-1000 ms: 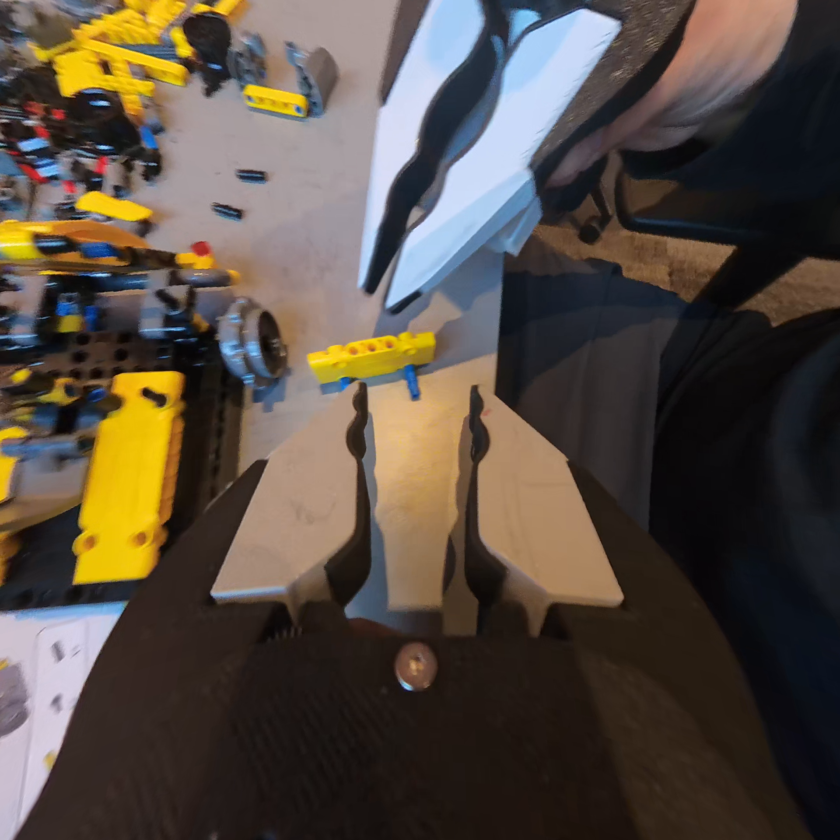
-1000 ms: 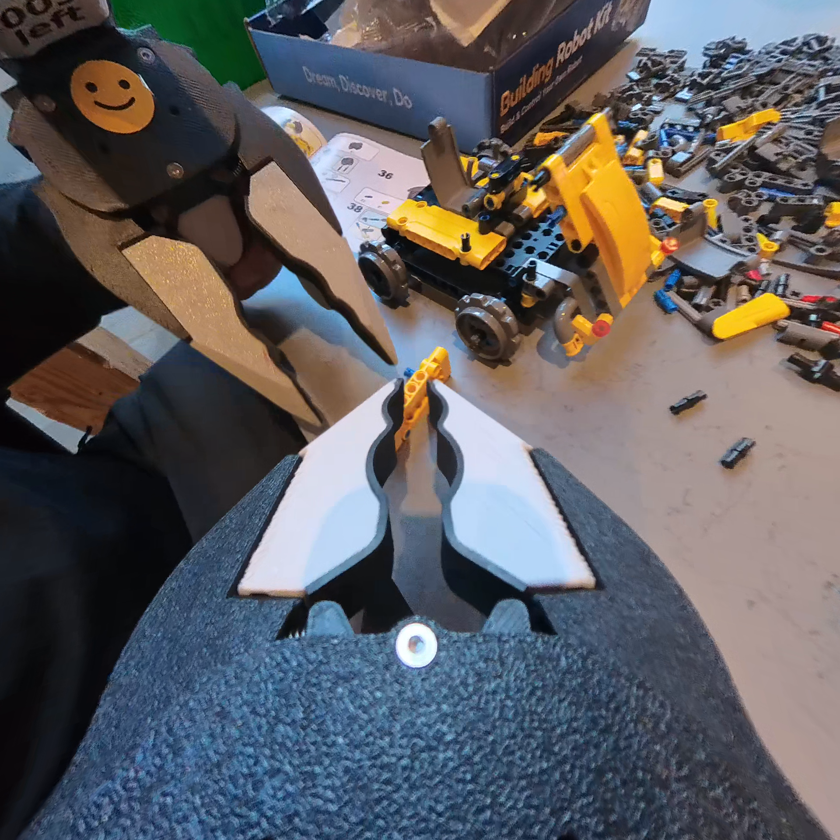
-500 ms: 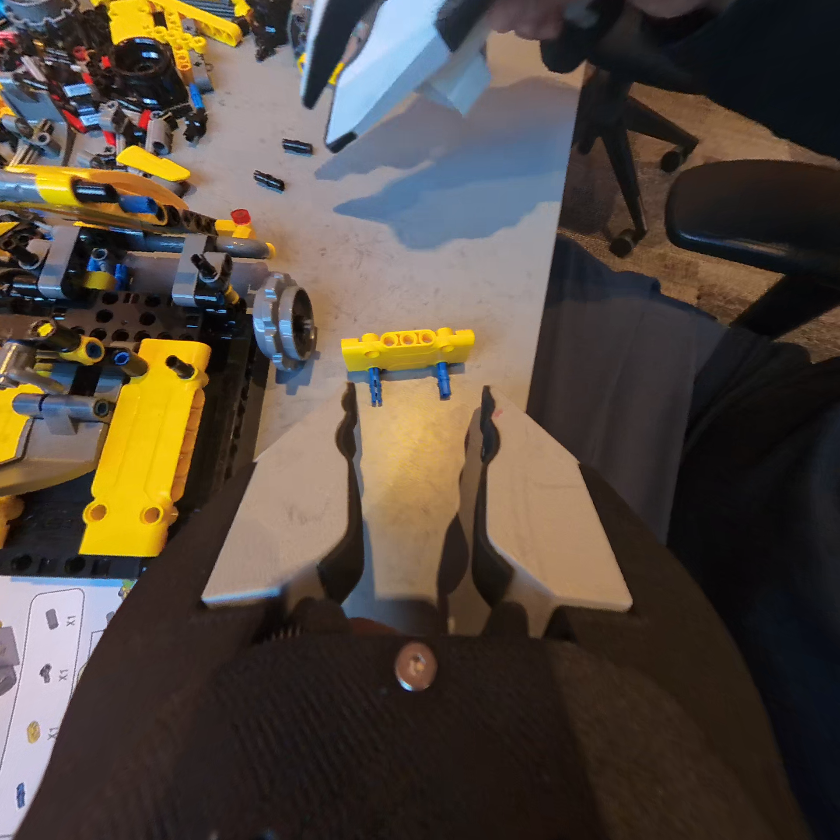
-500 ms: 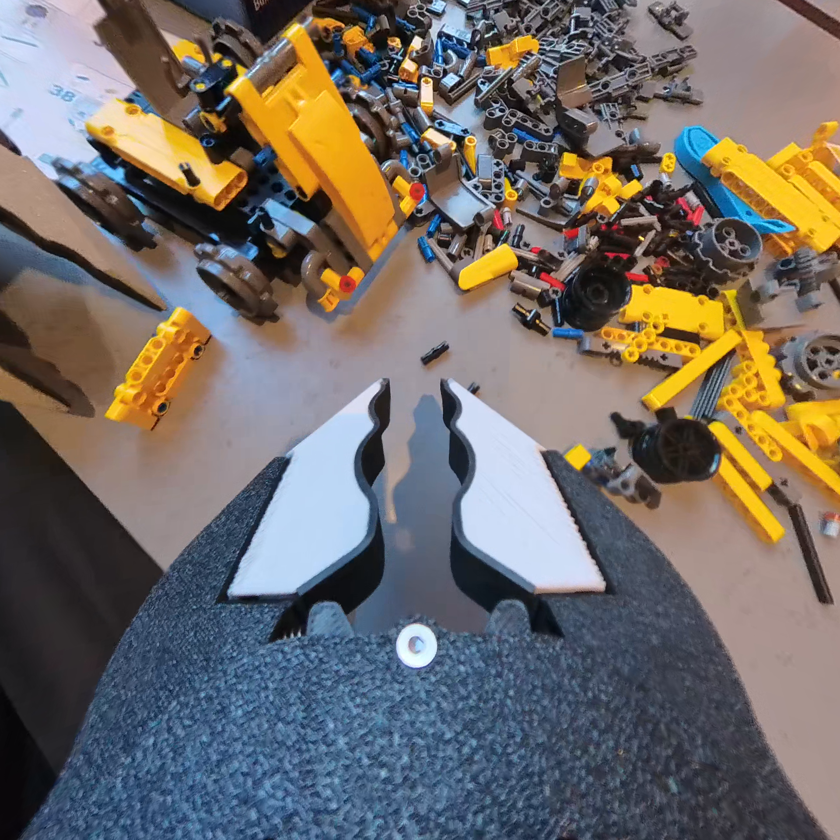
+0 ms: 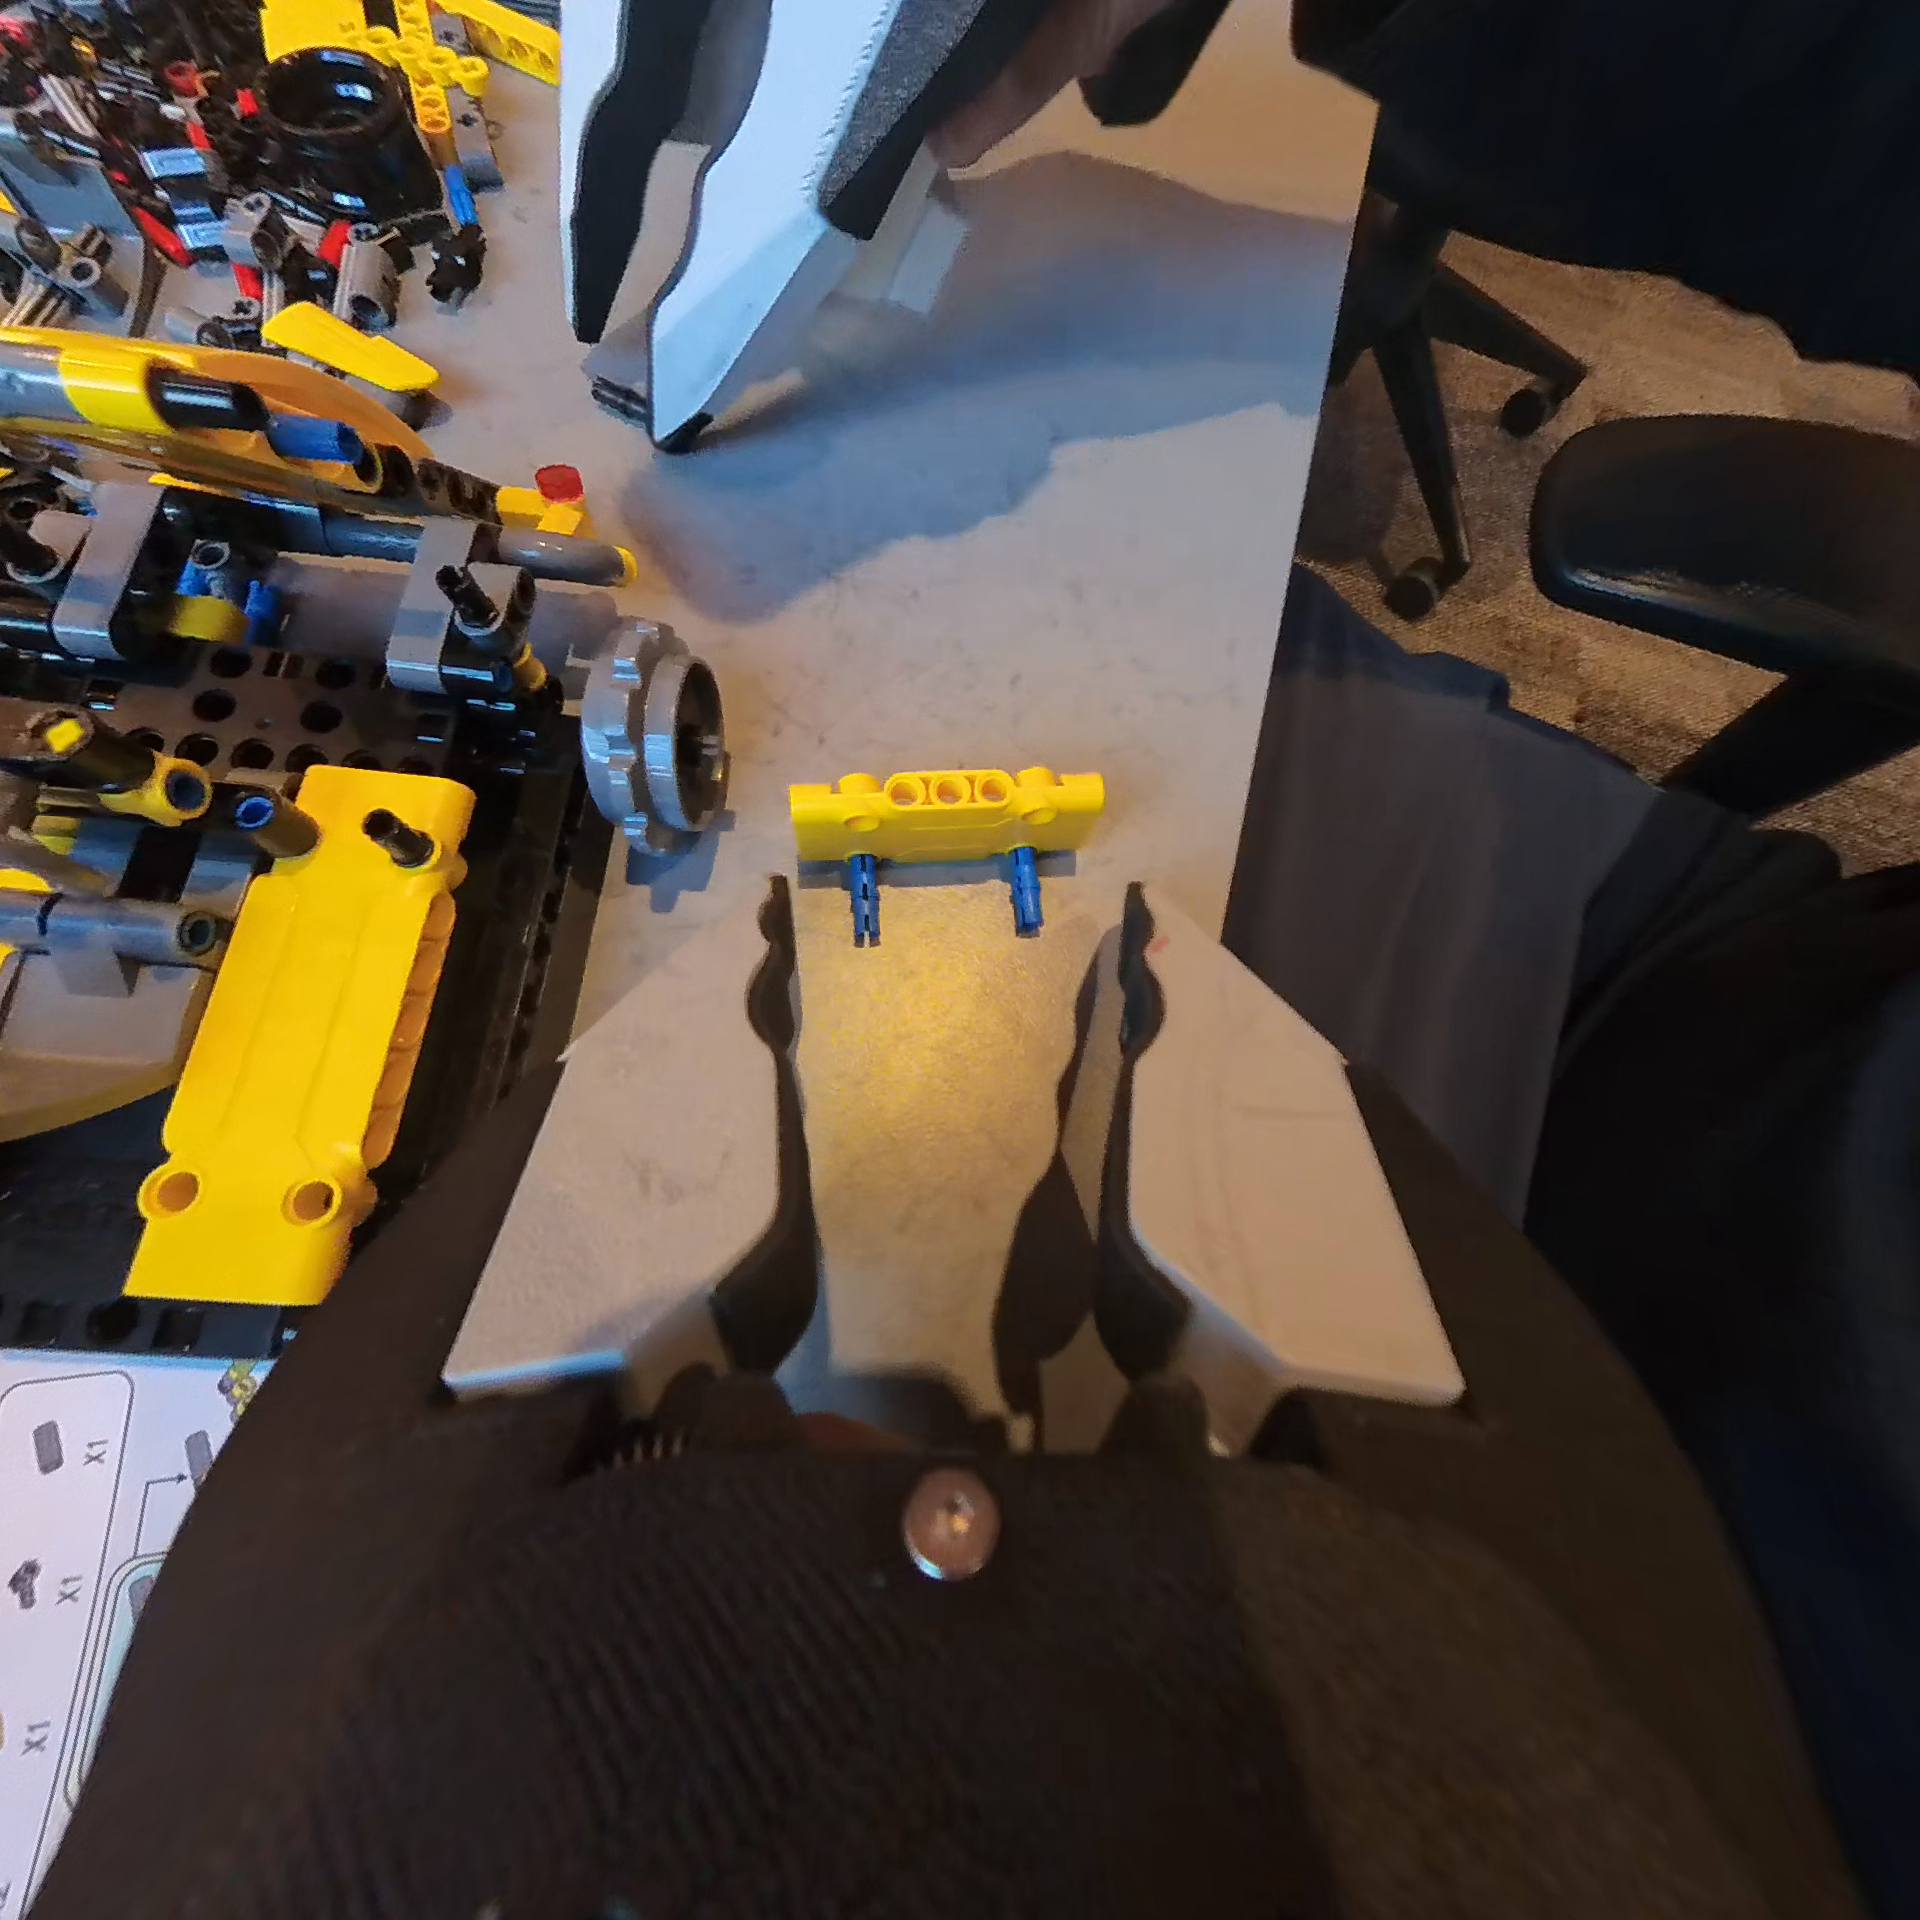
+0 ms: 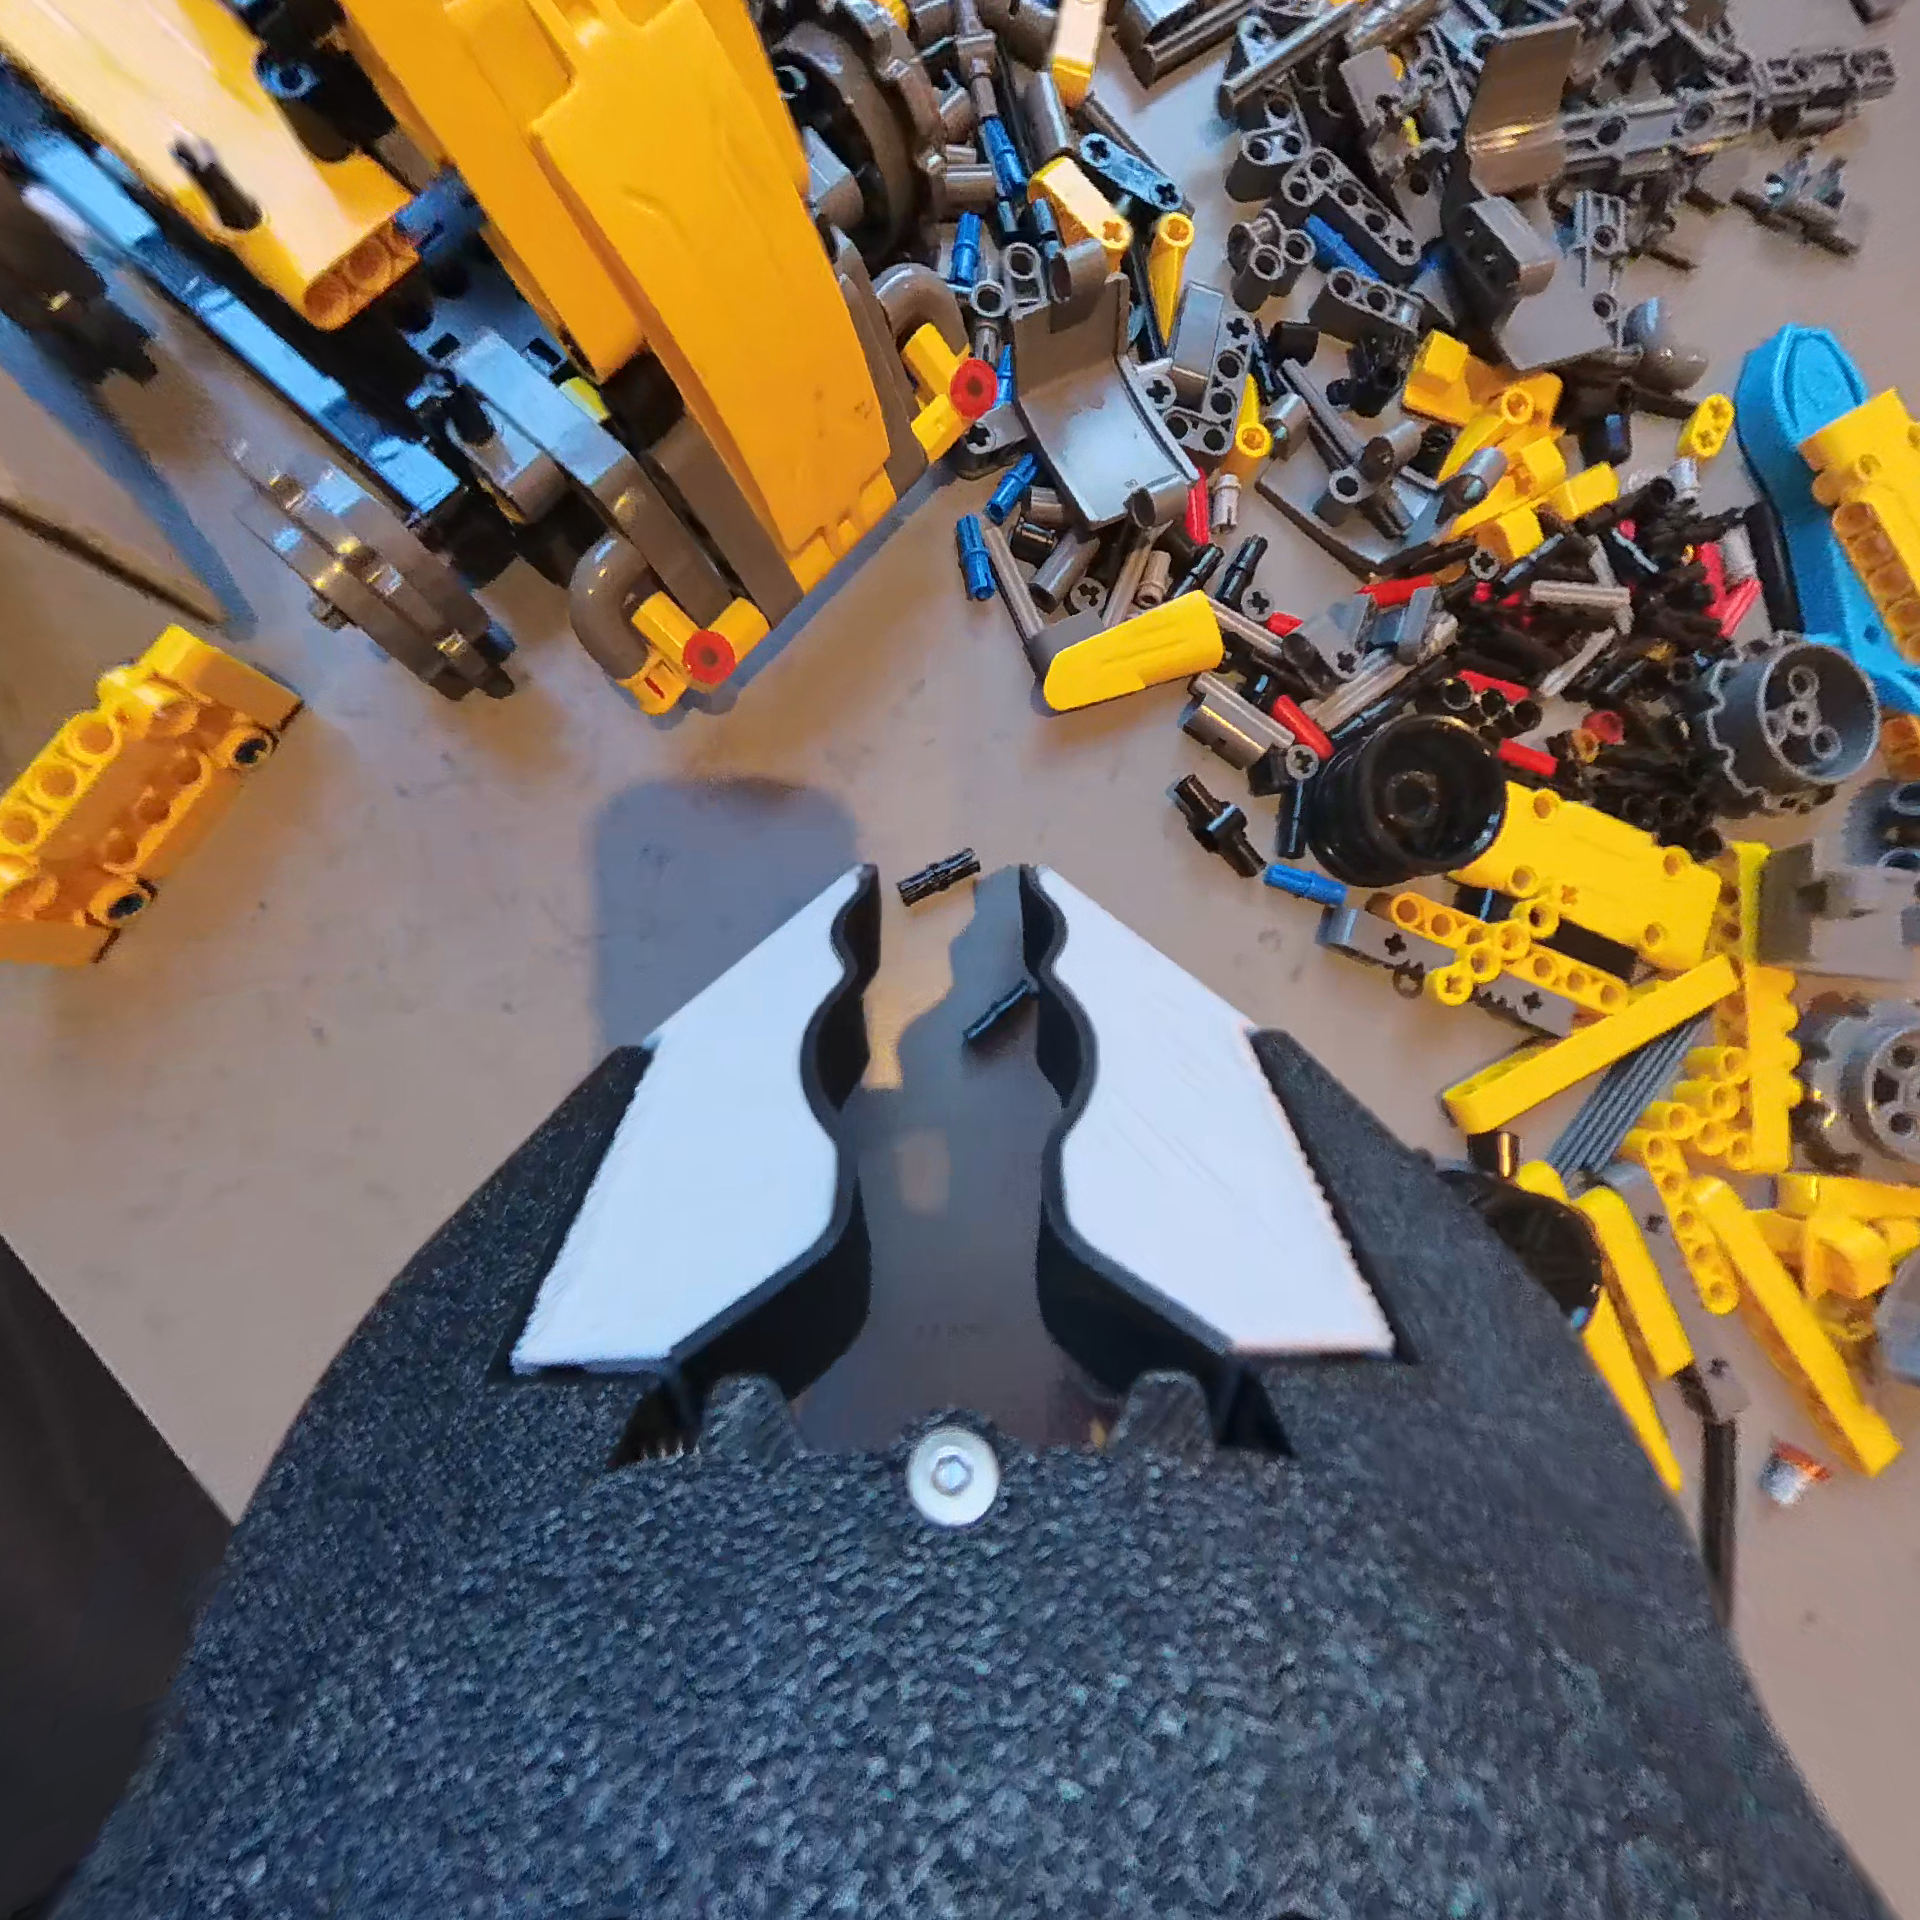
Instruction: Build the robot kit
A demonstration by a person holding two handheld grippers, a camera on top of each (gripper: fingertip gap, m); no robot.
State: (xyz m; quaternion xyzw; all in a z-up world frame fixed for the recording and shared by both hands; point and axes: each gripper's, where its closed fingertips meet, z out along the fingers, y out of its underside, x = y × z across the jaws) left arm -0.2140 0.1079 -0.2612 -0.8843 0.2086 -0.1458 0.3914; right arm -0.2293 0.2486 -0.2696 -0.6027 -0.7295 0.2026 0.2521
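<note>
Left gripper (image 5: pixel 951 899) stood wide, empty, just short of a yellow plastic beam with two blue pins (image 5: pixel 945 808); right gripper (image 6: pixel 945 883) narrowly parted, empty, above two short black plastic pins (image 6: pixel 935 873).

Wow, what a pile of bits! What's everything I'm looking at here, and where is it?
Yellow beam: one, two blue pegs, on table just ahead of left claw.
Black pins: two, one at right claw's tips, one between its fingers.
Toy vehicle: one, yellow, black and grey, part-built, far left.
Loose parts pile: many, yellow, grey, black, red, far right.
Blue piece: one, pile's right edge.
Instruction sheet: one, white, near left.
Table: beige.
Office chair: black, beside table.
Left claw: open, empty.
Right claw: open, empty.
</note>
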